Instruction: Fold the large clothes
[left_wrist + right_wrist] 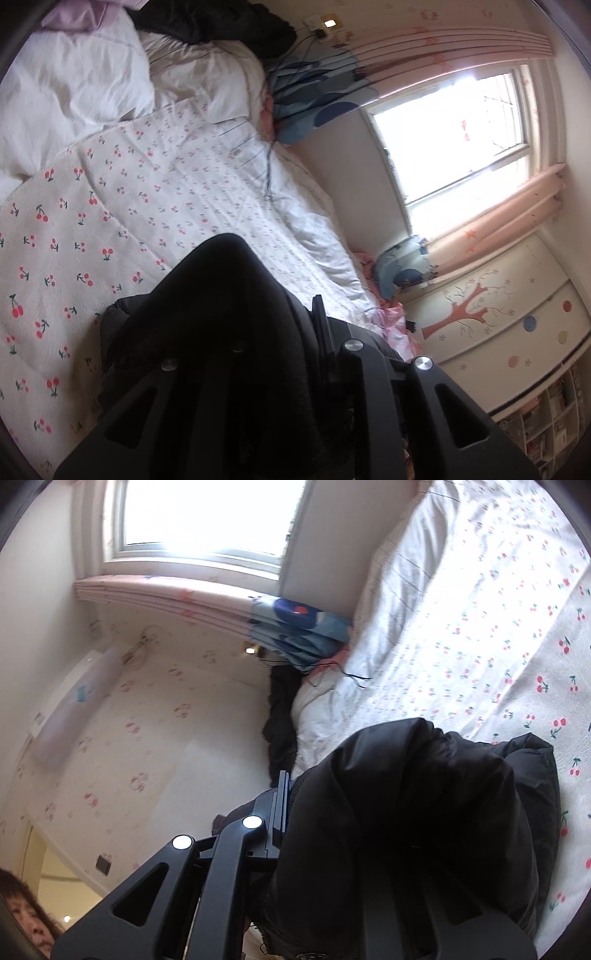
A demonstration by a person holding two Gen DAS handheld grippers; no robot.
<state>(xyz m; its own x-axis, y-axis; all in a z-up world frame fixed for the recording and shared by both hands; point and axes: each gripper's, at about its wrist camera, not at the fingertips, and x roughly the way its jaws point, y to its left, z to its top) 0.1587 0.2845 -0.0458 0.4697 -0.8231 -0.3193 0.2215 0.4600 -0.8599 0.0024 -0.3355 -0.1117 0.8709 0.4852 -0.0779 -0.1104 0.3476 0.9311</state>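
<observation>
A large black padded garment (221,306) is bunched between the fingers of my left gripper (280,332), which is shut on it above the cherry-print bed sheet (74,240). In the right wrist view the same black garment (424,805) drapes over my right gripper (332,812) and hides one finger; the gripper is shut on it. Only the left finger (282,805) shows there. Both wrist views are tilted, and the garment hangs lifted off the bed.
White pillows (92,74) and another dark garment (221,22) lie at the bed's head. A window (461,140) with pink curtains, a wardrobe (498,314) and a bookshelf stand beside the bed. A thin cable (269,166) crosses the sheet. A person's face (26,919) shows at the edge.
</observation>
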